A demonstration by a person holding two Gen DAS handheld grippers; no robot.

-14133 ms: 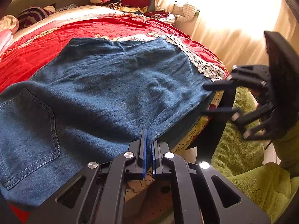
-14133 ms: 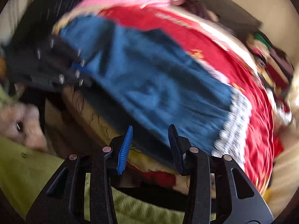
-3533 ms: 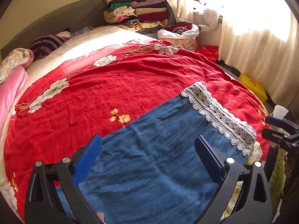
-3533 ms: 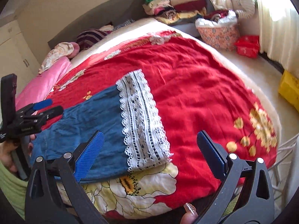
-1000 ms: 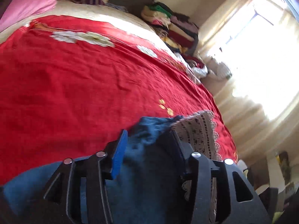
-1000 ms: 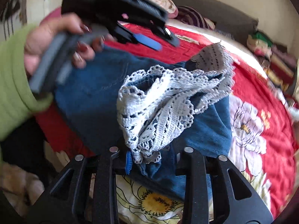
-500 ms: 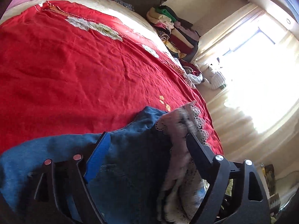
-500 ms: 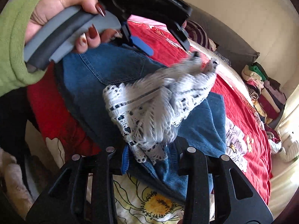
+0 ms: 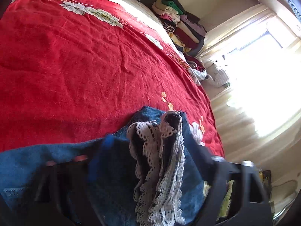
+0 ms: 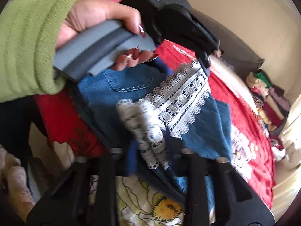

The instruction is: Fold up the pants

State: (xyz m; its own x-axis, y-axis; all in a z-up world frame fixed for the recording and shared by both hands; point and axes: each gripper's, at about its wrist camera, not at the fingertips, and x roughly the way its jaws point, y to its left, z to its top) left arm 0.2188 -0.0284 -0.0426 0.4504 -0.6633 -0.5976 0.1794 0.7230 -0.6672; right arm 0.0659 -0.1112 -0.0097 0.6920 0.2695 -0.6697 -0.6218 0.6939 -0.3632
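Observation:
Blue denim pants [image 9: 116,184] with a white lace hem [image 9: 161,169] lie on a red bedspread [image 9: 75,66]. My left gripper [image 9: 150,150] is blurred. Its jaws are closing, and the bunched hem and denim fill the gap between them. In the right wrist view a hand [image 10: 97,22] in a green sleeve [image 10: 28,43] holds that gripper's grey handle [image 10: 101,47] above the pants [image 10: 116,86]. The lace band [image 10: 184,98] runs taut from its tip down to my right gripper [image 10: 151,148]. The right jaws are closing and pinch a wad of lace.
A pile of folded clothes [image 9: 178,24] sits at the bed's far corner, beside a bright curtained window [image 9: 263,75]. A dark headboard [image 10: 235,43] runs along the far side. The near bed edge shows a flowered sheet [image 10: 150,203].
The left jaws opened wide, then narrowed around the hem as that gripper sank. The right jaws tightened on the lace. The lace band now stretches between the two grippers.

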